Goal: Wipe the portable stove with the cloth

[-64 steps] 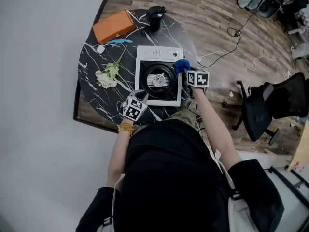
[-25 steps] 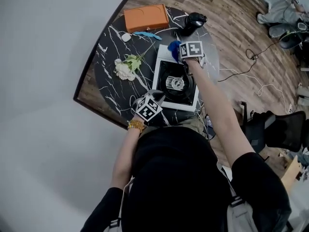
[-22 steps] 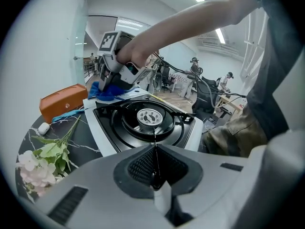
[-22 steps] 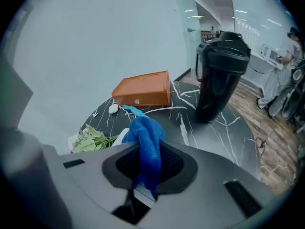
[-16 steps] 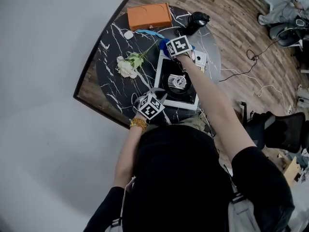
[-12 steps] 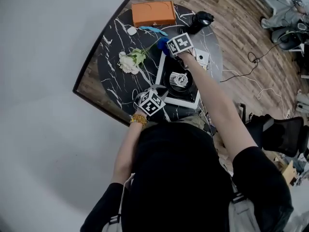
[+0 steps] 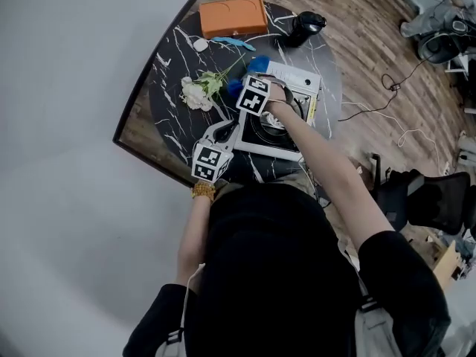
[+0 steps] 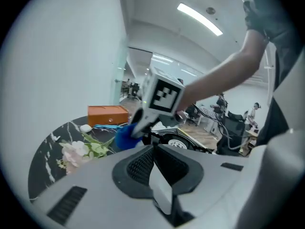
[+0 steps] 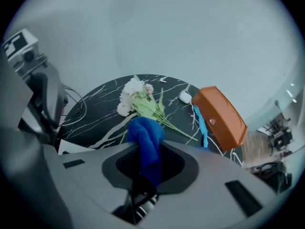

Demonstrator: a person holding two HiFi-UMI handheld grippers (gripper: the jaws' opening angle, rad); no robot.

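The white portable stove (image 7: 301, 80) with its black burner (image 8: 177, 140) stands on the round black marble table (image 7: 171, 88). My right gripper (image 7: 242, 89) is at the stove's left edge, shut on the blue cloth (image 7: 236, 87), which bulges out of the jaws (image 9: 145, 142). More blue cloth (image 7: 259, 64) shows past the stove's far-left corner. My left gripper (image 7: 225, 133) is at the stove's near-left corner, jaws together with nothing visible between them (image 8: 157, 156). In the left gripper view the right gripper's marker cube (image 8: 162, 92) and the cloth (image 8: 125, 136) are straight ahead.
White flowers (image 7: 197, 94) lie just left of the stove, close to the cloth. An orange box (image 7: 232, 15), a small white object (image 7: 201, 44), a light-blue strip (image 7: 232, 43) and a black vessel (image 7: 305, 24) sit at the table's far side. An office chair (image 7: 416, 199) stands at the right.
My right gripper has carried the cloth from the stove's right side, along its far edge, down to its left edge. The left gripper stays by the near-left corner.
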